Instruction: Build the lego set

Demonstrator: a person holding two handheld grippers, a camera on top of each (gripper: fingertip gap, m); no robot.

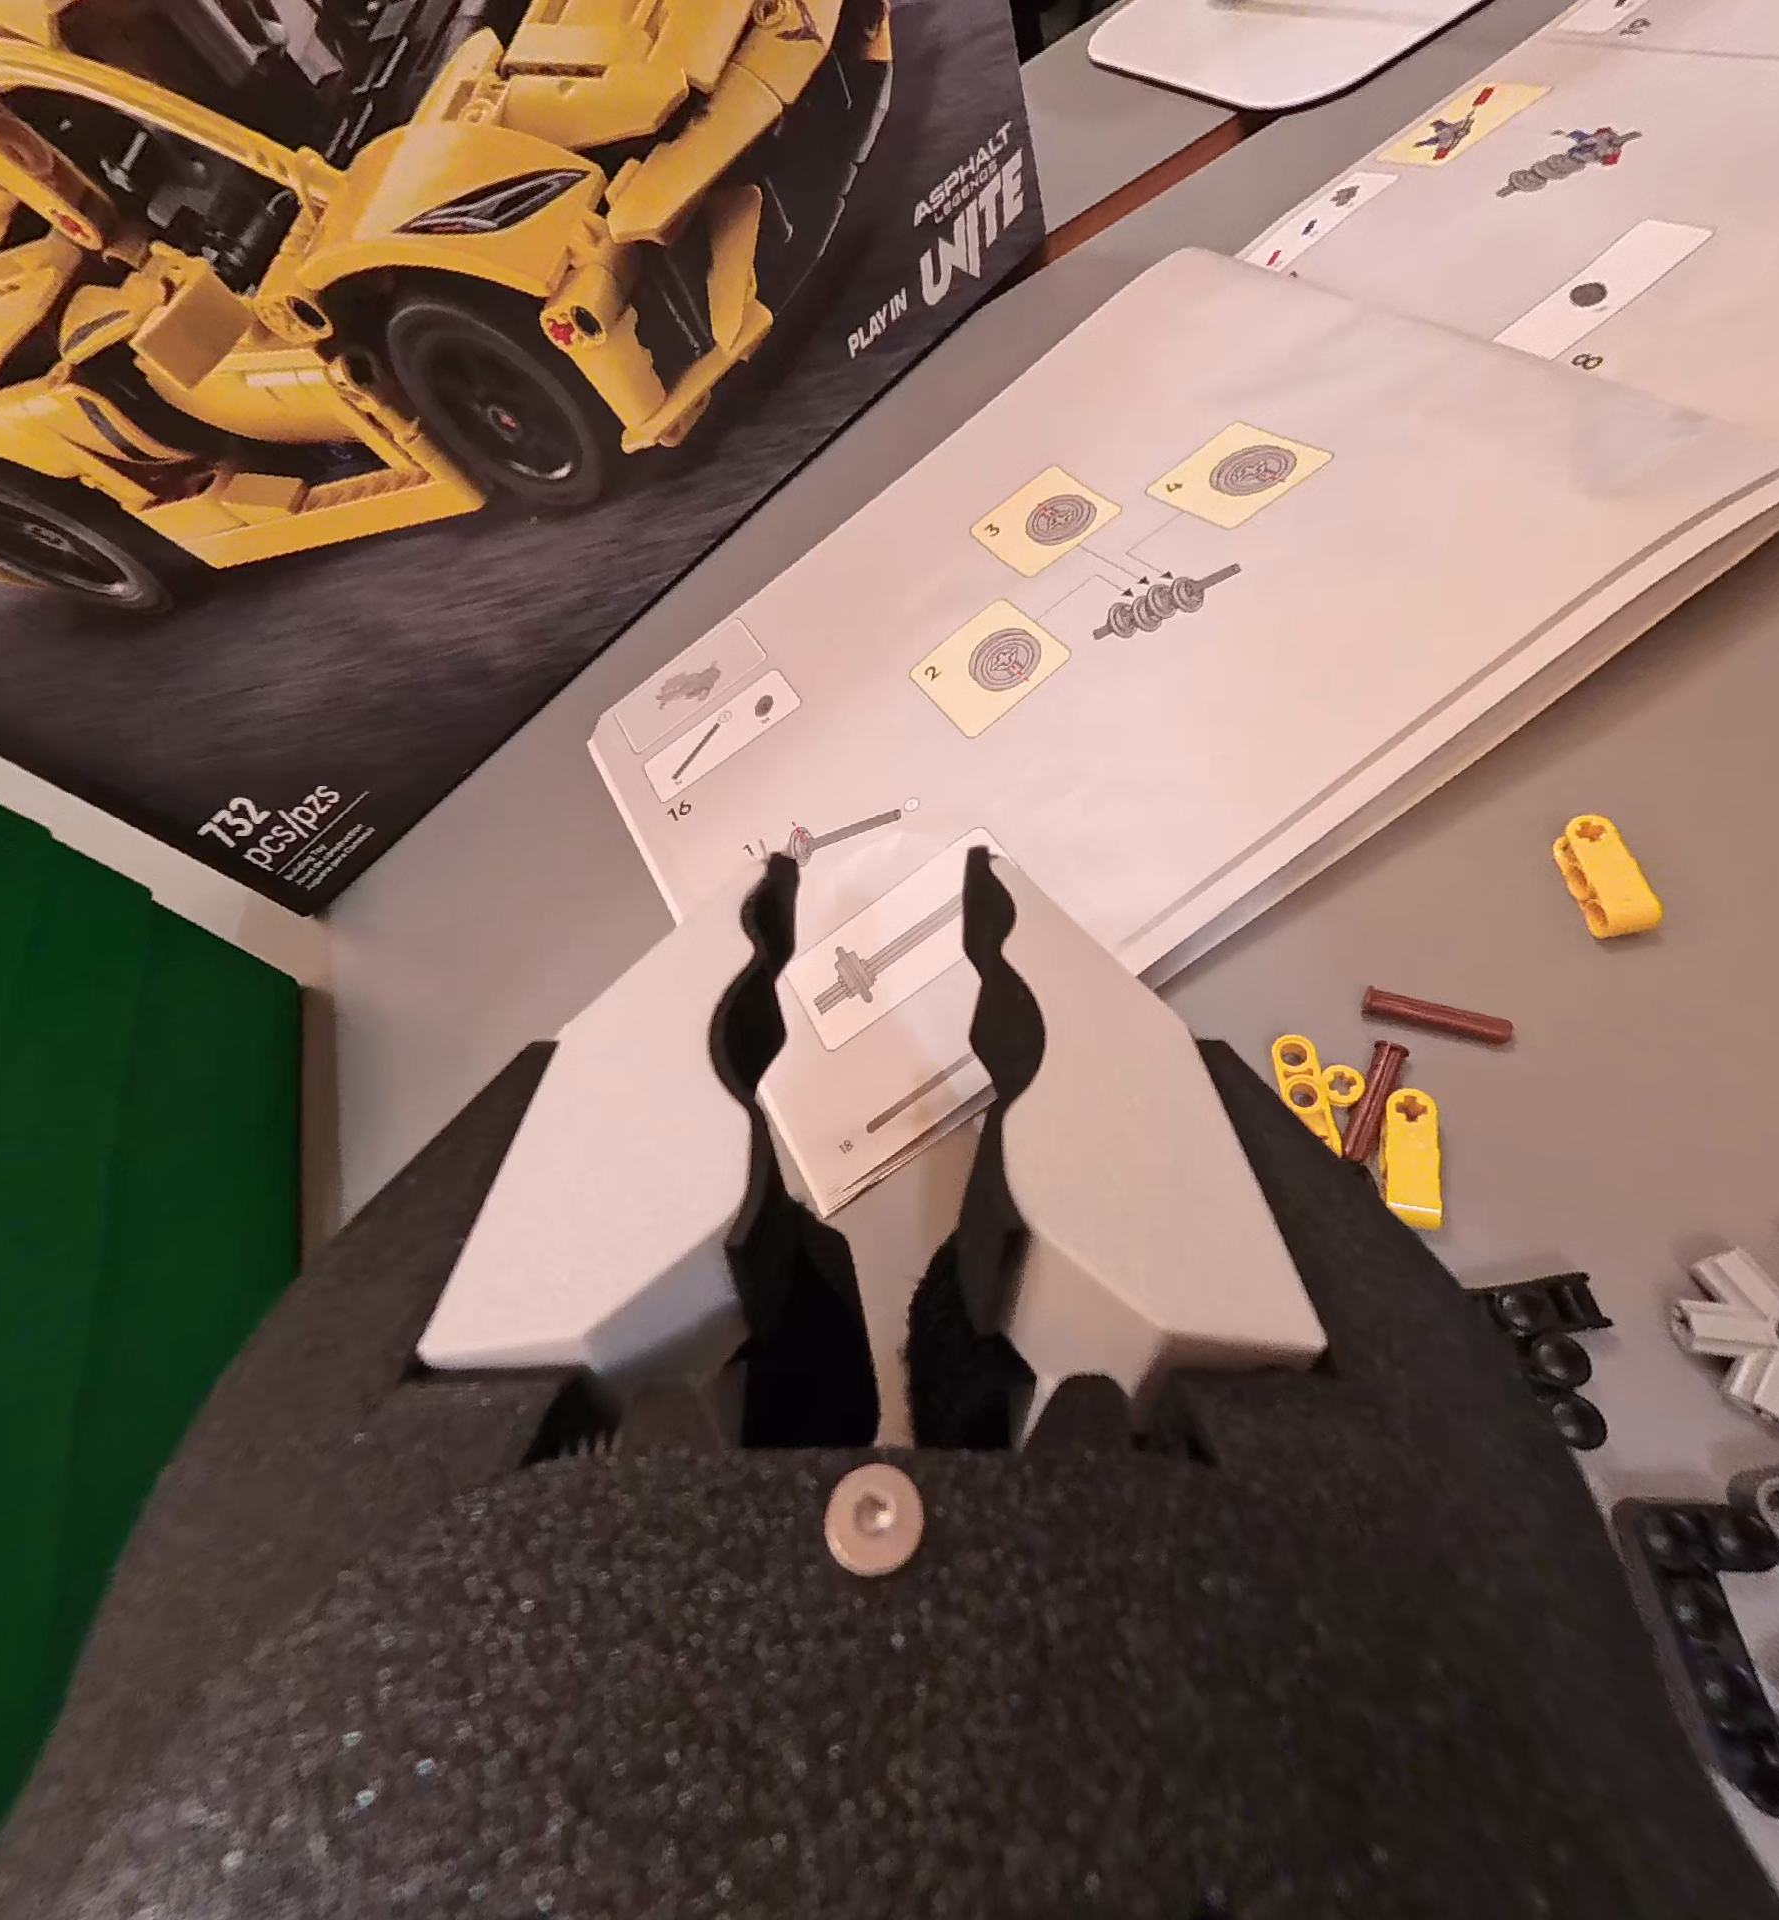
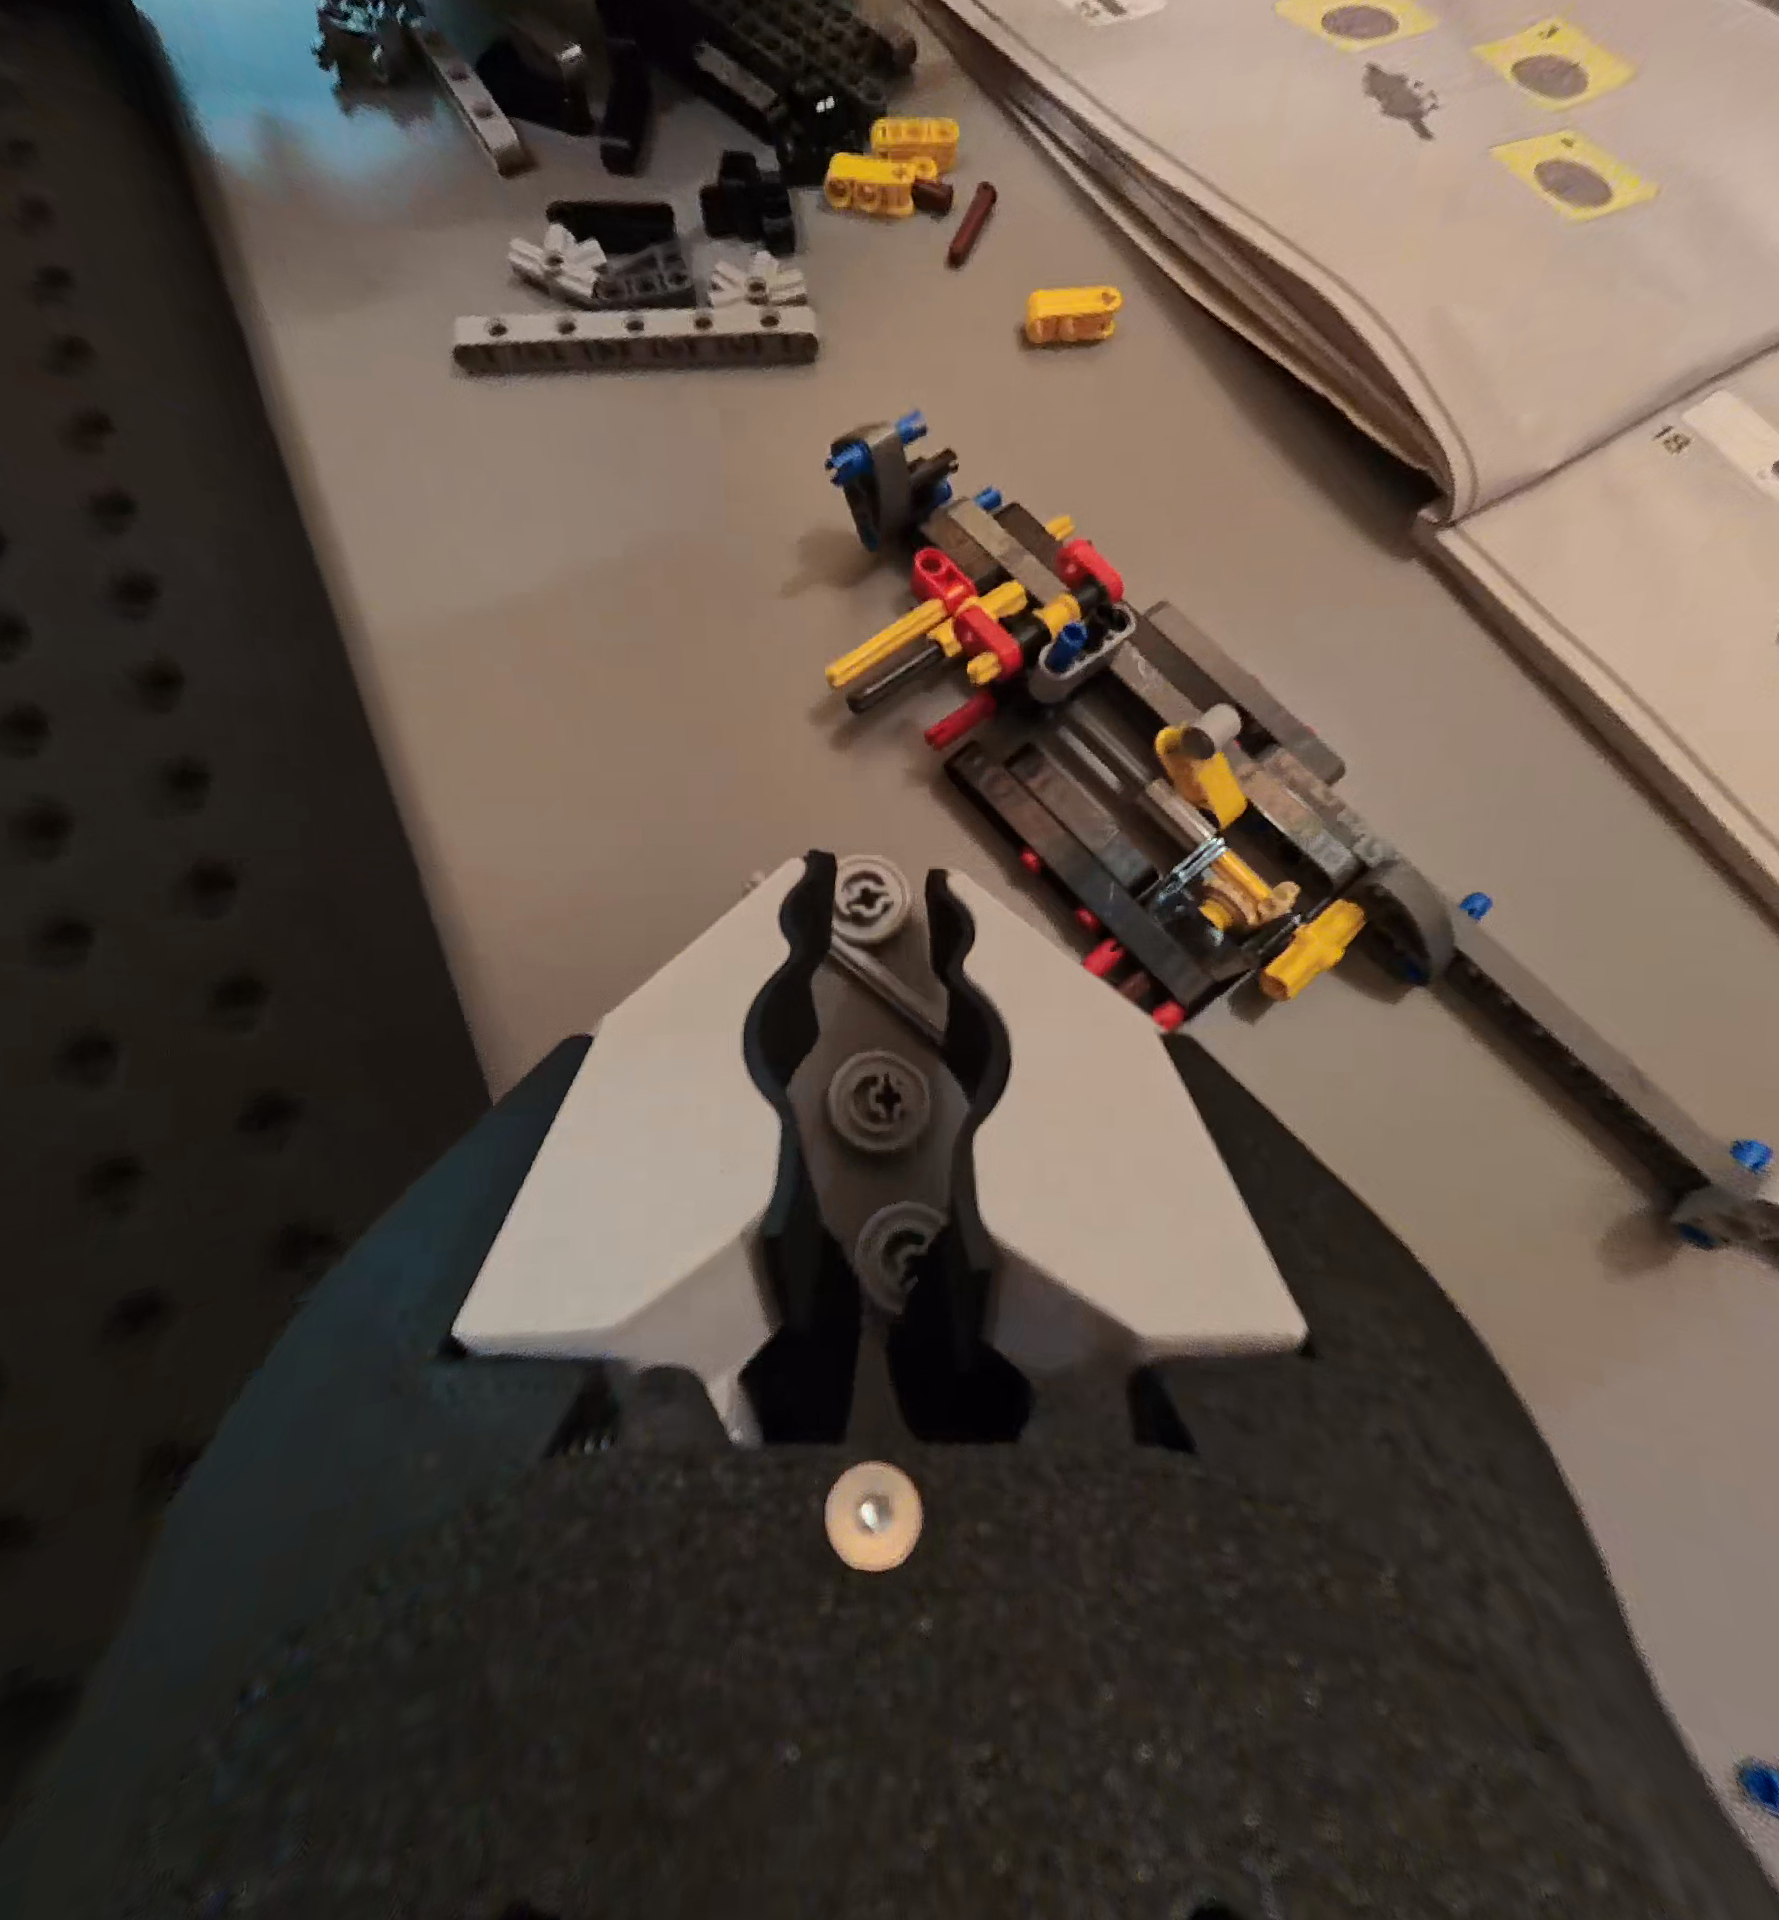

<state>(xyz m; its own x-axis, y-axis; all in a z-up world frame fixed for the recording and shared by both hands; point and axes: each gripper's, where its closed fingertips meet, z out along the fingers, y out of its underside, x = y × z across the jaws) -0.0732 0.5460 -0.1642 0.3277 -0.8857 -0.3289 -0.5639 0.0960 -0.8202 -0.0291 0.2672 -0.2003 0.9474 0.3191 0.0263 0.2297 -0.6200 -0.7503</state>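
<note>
In the right wrist view my right gripper (image 2: 872,873) is shut on a grey piece with three round discs (image 2: 877,1099), which lies along the gap between the fingers. Just ahead and to its right, the half-built chassis (image 2: 1124,748) of black, grey, red, yellow and blue parts lies on the grey table. In the left wrist view my left gripper (image 1: 877,860) is open and empty. It hovers over the near corner of the open instruction booklet (image 1: 1176,582).
Loose parts lie right of the left gripper: a yellow connector (image 1: 1604,878), brown axles (image 1: 1436,1016) and grey pieces (image 1: 1778,1340). The set's box (image 1: 345,364) and a green bin (image 1: 85,1195) stand to the left. A pile of black parts (image 2: 760,83) and a grey beam (image 2: 636,338) lie beyond the chassis. The gap from one gripper's tips to the other's is roughly 30 cm. About 11 cm separates my left fingertips from the yellow connector (image 1: 1604,878).
</note>
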